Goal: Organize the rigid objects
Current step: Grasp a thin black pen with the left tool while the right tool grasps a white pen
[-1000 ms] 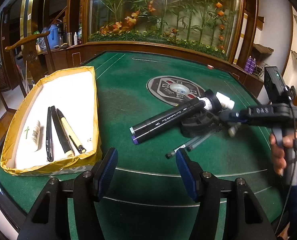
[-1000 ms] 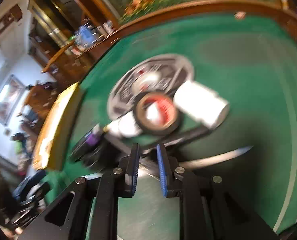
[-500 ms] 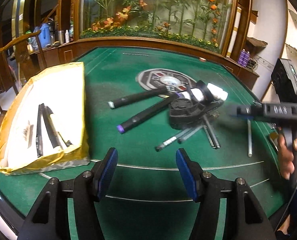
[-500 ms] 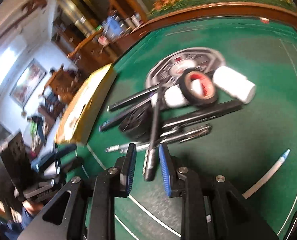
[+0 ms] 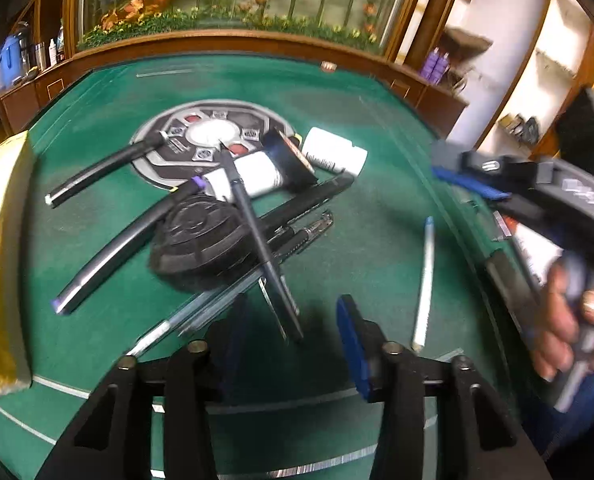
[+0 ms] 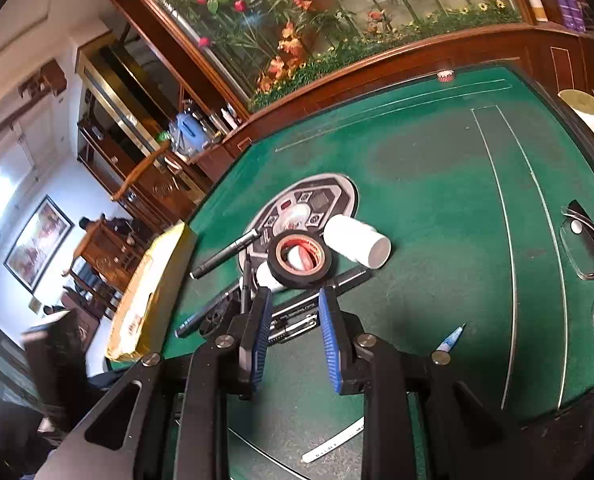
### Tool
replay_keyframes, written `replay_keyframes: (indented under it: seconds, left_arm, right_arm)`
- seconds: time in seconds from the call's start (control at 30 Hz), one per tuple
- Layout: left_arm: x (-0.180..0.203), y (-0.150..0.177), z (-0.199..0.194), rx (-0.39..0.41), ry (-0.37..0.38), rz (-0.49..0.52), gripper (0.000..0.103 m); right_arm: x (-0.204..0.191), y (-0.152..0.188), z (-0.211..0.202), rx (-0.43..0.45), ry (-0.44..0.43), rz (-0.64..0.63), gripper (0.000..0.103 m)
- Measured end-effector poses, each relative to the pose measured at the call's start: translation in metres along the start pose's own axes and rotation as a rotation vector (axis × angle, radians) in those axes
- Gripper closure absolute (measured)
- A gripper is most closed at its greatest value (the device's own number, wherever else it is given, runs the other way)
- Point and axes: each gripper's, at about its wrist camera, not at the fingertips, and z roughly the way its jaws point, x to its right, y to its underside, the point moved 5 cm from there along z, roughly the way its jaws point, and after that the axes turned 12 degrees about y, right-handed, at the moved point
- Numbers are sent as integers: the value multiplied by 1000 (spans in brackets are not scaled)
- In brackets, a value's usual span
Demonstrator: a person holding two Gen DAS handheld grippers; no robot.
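Note:
A heap of pens and markers lies on the green table (image 5: 377, 168) around a black round disc (image 5: 201, 248). A dark pen (image 5: 257, 240) lies across the disc, its near end between my left fingers. My left gripper (image 5: 293, 320) is open and empty just in front of the heap. A black tape roll (image 6: 299, 260), a white bottle (image 6: 357, 246) and a white tube (image 5: 249, 176) lie behind. My right gripper (image 6: 293, 328) is open and empty above the pens. A light blue-tipped pen (image 5: 423, 280) lies apart at the right.
A yellow-lined box (image 5: 1, 240) stands at the table's left edge, also in the right wrist view (image 6: 153, 292). Glasses (image 6: 593, 272) lie at the right edge. A round emblem (image 5: 213, 140) marks the table's middle. A wooden rail rims the table.
My right gripper opened, let go of the dark pen and drew back from the heap. My left gripper moved right and closer to the pens; the box slid to the view's left edge.

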Motion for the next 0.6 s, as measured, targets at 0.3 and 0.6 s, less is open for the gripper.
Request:
replay_keyframes:
  seconds: [0.3,0.6]
  left_arm:
    - [-6,-19,33,-2,-74,5,80]
    - [-13,16,7,-12,-60,8,89]
  right_arm:
    - [2,2,-5,-1,-17,29,80]
    - [24,12,8,-65,130,63,75]
